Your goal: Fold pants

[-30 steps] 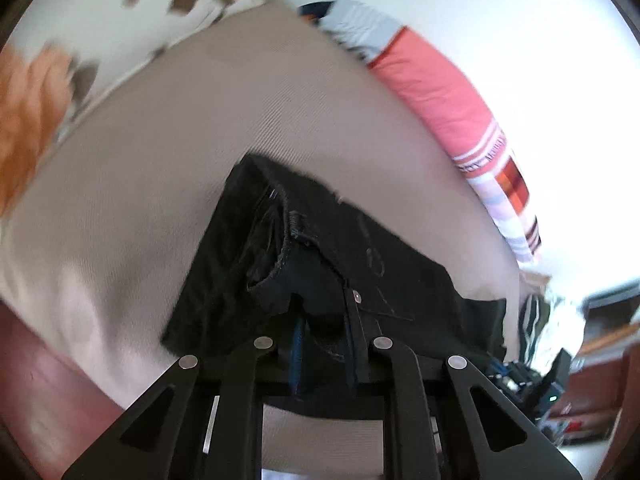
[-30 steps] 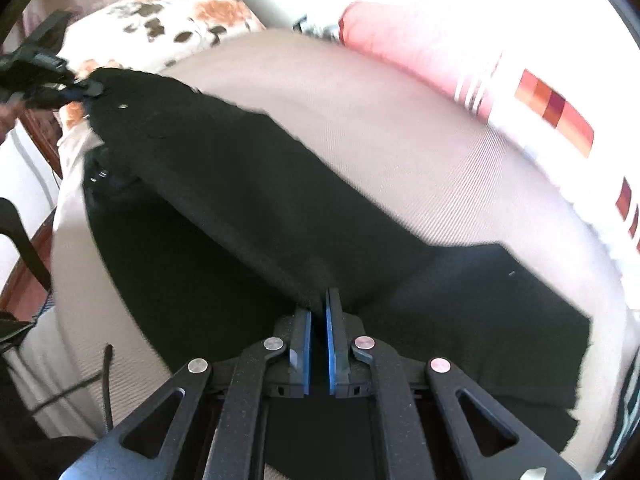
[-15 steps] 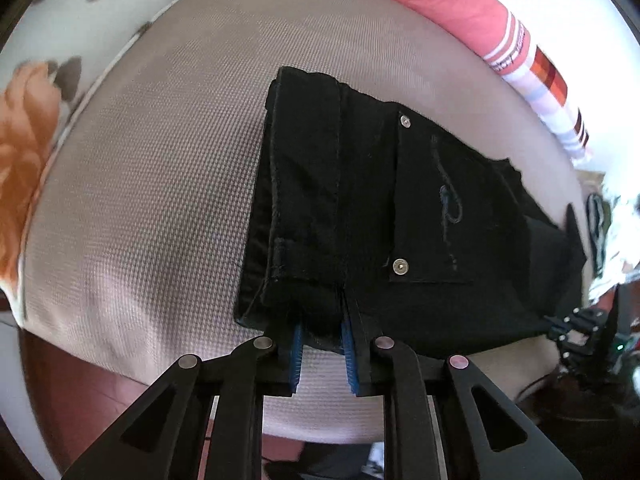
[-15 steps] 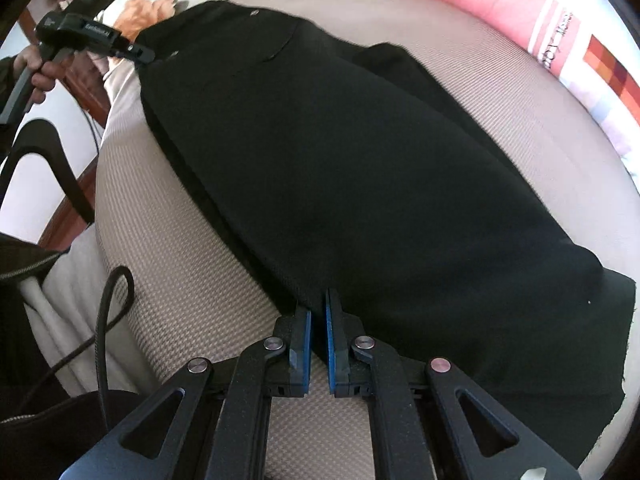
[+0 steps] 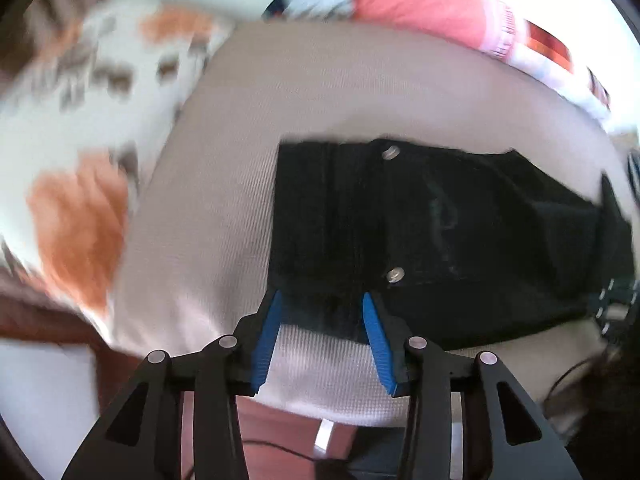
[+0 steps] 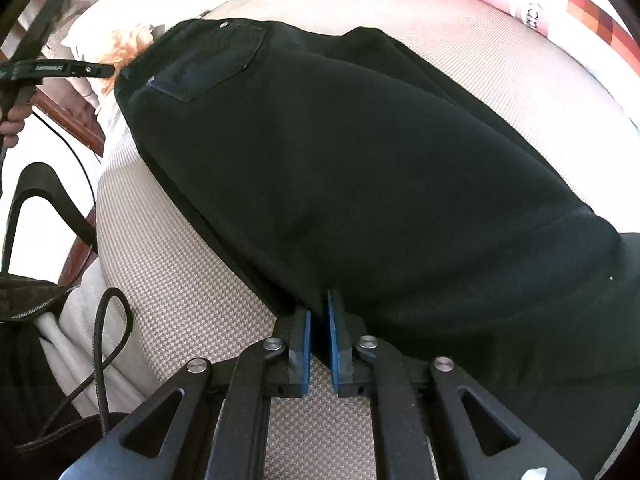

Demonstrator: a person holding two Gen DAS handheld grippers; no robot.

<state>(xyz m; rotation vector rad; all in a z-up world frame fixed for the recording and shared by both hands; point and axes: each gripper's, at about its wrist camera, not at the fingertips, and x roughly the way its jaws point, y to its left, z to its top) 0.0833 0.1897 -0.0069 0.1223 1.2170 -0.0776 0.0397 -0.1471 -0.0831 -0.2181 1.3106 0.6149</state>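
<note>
The black pants point(image 5: 420, 240) lie folded lengthwise on a beige textured bed cover point(image 5: 224, 208). In the left wrist view the waistband end with a back pocket and two rivets faces me. My left gripper point(image 5: 320, 300) is open, its blue pads either side of the waistband's near edge, holding nothing. In the right wrist view the pants point(image 6: 360, 152) stretch away toward the waistband at top left. My right gripper point(image 6: 319, 300) is shut on the near edge of the pant leg. The left gripper point(image 6: 96, 69) shows there just off the waistband.
A floral pillow point(image 5: 100, 120) lies left of the cover, and a pink and striped pillow point(image 5: 440, 12) lies at the far side. A black bag and a cable point(image 6: 104, 340) sit at the bed's near left edge, with a wooden bed frame point(image 6: 76, 120) below.
The pants were lowered and laid flat on the cover. My left gripper has opened and let go of the waistband, drawing back a little. My right gripper stays shut on the leg edge.
</note>
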